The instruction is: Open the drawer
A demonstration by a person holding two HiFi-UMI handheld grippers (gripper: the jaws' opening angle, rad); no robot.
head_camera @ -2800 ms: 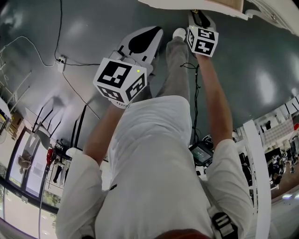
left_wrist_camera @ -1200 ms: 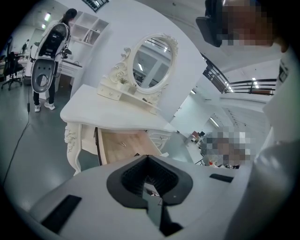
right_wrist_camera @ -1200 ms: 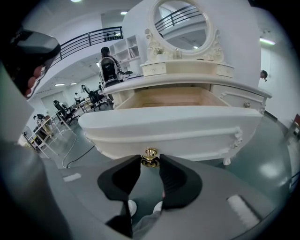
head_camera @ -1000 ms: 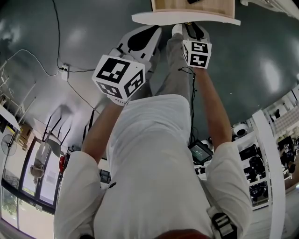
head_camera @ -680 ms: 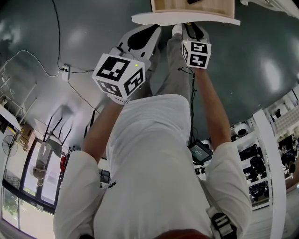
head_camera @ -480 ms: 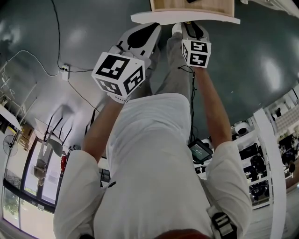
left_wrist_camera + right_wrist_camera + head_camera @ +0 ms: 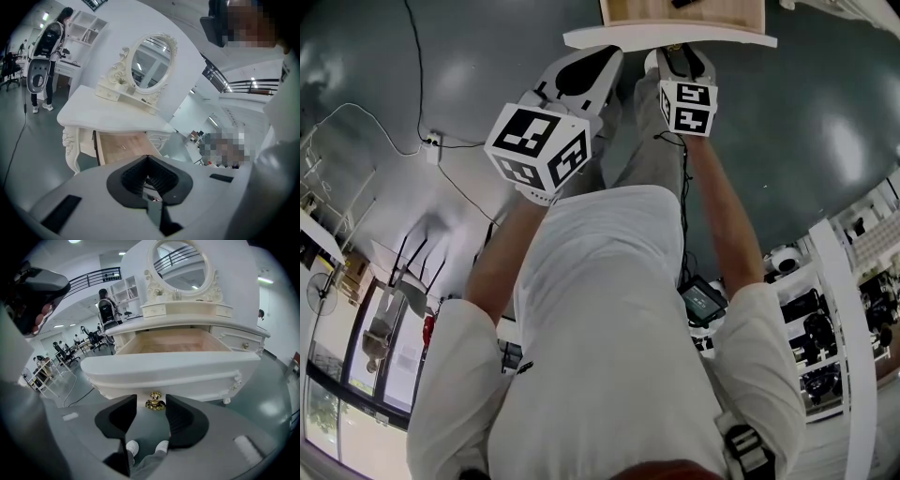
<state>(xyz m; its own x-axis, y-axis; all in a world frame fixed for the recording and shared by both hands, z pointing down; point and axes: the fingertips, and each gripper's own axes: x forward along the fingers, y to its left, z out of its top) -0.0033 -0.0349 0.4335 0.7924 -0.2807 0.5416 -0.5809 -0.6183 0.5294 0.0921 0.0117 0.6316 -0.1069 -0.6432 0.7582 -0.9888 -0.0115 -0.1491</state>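
Loosening around the knob [image 7: 155, 400], our right hand-held gripper [image 7: 151, 405] has just spread; the drawer [image 7: 173, 365] stands open, task likely done.

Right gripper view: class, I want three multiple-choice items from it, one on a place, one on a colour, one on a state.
1. Where is the knob of the drawer? A. on the table top B. between the right gripper's jaws C. on the floor
2. What colour is the knob? A. gold B. black C. red
3. How is the drawer? A. shut B. pulled open C. lying on the floor
Key: 1 B, the jaws have just been opening and stand apart either side of it, not pressing it; 2 A, it shines gold against the white front; 3 B, its wooden inside shows.
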